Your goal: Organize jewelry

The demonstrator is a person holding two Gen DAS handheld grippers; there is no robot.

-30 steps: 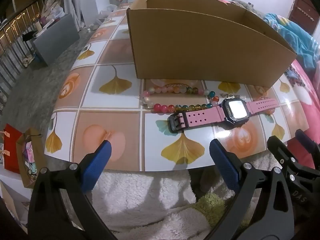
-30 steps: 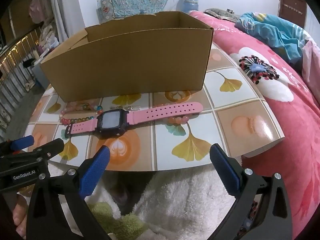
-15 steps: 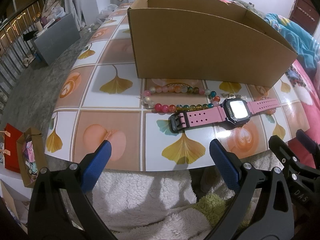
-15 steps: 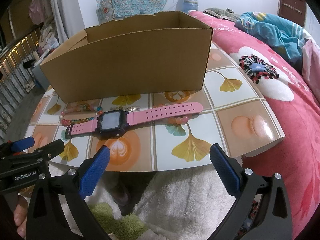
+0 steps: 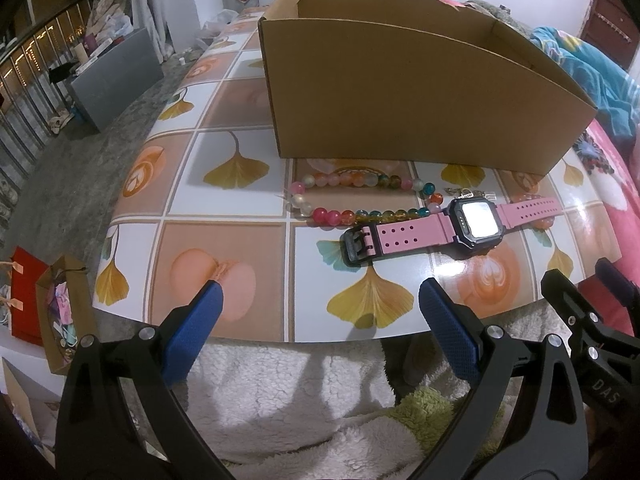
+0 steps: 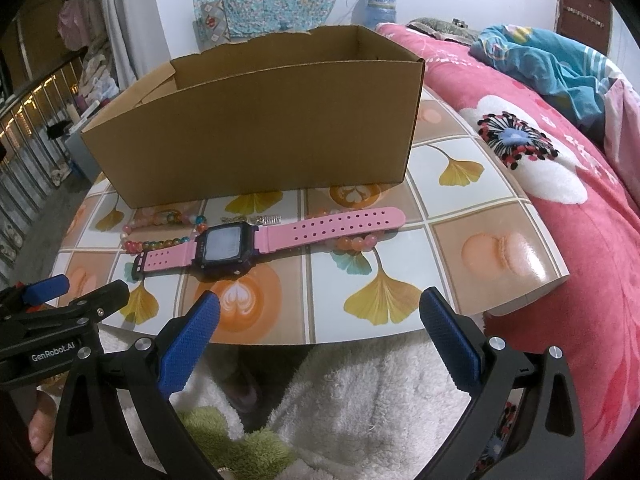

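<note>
A pink-strapped watch (image 5: 460, 224) (image 6: 248, 242) with a dark square case lies flat on the tiled tabletop. Behind it sits a multicoloured bead bracelet (image 5: 352, 198) (image 6: 160, 232), and an orange bead bracelet (image 6: 356, 243) peeks from under the strap's right end. A small silver piece (image 6: 264, 220) lies by the watch. An open cardboard box (image 5: 408, 92) (image 6: 256, 132) stands behind them all. My left gripper (image 5: 316, 336) is open near the table's front edge, left of the watch. My right gripper (image 6: 318, 332) is open too, in front of the watch strap.
The table (image 6: 500, 248) has a gingko-leaf tile pattern and ends just ahead of both grippers. A white fluffy blanket (image 6: 380, 392) lies below the edge. A pink floral bed cover (image 6: 580, 220) fills the right. Paper bags (image 5: 44, 304) stand on the floor at left.
Both grippers have crept slightly forward toward the table; the watch and beads have not moved.
</note>
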